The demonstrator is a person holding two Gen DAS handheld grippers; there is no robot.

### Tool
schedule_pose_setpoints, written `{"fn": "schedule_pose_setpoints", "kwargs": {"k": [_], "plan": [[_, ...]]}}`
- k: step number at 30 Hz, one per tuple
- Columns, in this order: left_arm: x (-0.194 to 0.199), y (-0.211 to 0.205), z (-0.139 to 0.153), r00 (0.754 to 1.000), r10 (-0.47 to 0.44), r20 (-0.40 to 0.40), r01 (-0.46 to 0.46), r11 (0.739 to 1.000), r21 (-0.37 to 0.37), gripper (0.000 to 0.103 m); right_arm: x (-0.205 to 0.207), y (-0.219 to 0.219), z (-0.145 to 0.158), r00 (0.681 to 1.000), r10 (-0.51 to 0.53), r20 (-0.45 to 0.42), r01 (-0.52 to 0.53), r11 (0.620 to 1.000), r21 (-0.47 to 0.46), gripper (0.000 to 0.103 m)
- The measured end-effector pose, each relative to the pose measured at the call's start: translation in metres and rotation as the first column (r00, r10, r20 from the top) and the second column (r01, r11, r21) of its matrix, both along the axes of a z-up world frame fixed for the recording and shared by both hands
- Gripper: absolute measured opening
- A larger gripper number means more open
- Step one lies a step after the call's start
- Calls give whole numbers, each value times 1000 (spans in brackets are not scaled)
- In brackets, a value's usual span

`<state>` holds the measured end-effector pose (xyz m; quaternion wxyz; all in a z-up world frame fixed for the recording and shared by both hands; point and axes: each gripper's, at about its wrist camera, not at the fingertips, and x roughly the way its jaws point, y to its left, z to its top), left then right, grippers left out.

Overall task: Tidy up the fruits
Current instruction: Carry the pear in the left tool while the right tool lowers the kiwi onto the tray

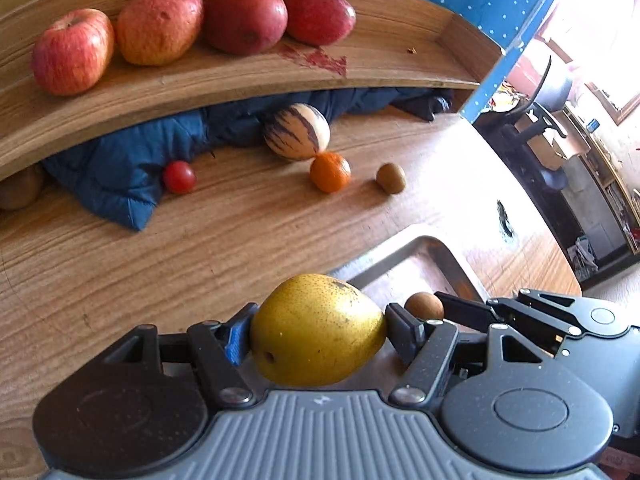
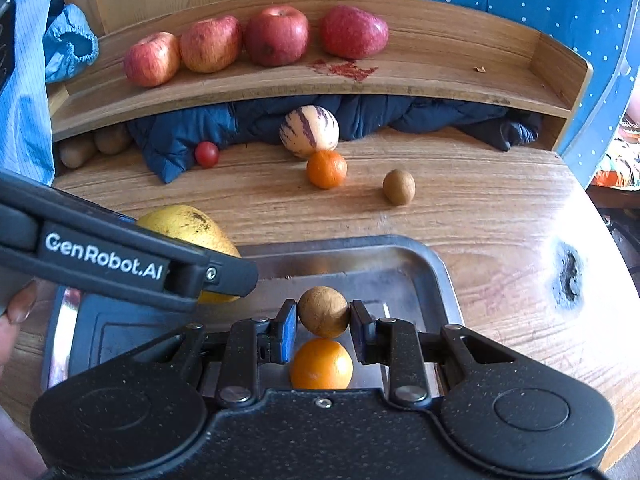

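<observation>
**Two fruits held over the tray, and both could roll**

The yellow pear (image 1: 318,330) is clamped across its widest part in the left gripper (image 1: 318,334), at the near-left edge of the metal tray (image 2: 416,264). The right gripper (image 2: 323,316) grasps a small brown round fruit (image 2: 323,312) between its blue pads, directly above an orange (image 2: 321,364) already lying in the tray.

Judged from here, the brown fruit is the likelier trouble: let go where it hangs, it would land on the orange and bounce or roll, perhaps over the tray's low rim. The pear is smooth and held only at two points, so it could twist out if swung. The two grippers are also close together and might knock each other.

The right wrist view alone shows the orange in the tray, the tray's full bed, and a person's fingertips (image 2: 20,304) at the left edge. The left wrist view shows the grip on the pear plainly. Both show the counter (image 2: 460,200) beyond with a mandarin (image 2: 326,169), striped melon (image 2: 309,131), cherry tomato (image 2: 207,154) and kiwi (image 2: 399,187), and four apples (image 2: 212,44) on the shelf (image 2: 440,76).
</observation>
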<state>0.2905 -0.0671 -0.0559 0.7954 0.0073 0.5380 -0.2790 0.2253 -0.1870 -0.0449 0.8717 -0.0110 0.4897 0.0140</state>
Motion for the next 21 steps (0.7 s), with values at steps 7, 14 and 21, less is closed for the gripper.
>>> {"fn": "schedule_pose_setpoints", "kwargs": {"k": [7, 14, 21], "plan": [[-4, -1, -1, 1000, 9, 2, -9, 1000, 18, 72, -4, -2, -2, 1000, -13, -8, 13, 1000, -4, 31], [-6, -2, 1, 1000, 11, 16, -12, 1000, 28, 70, -9, -2, 1, 1000, -24, 2, 24, 1000, -9, 35], [-8, 3, 2, 998, 63, 6, -63, 997, 36, 70, -17, -7, 10, 999, -13, 37, 13, 1000, -13, 49]]}}
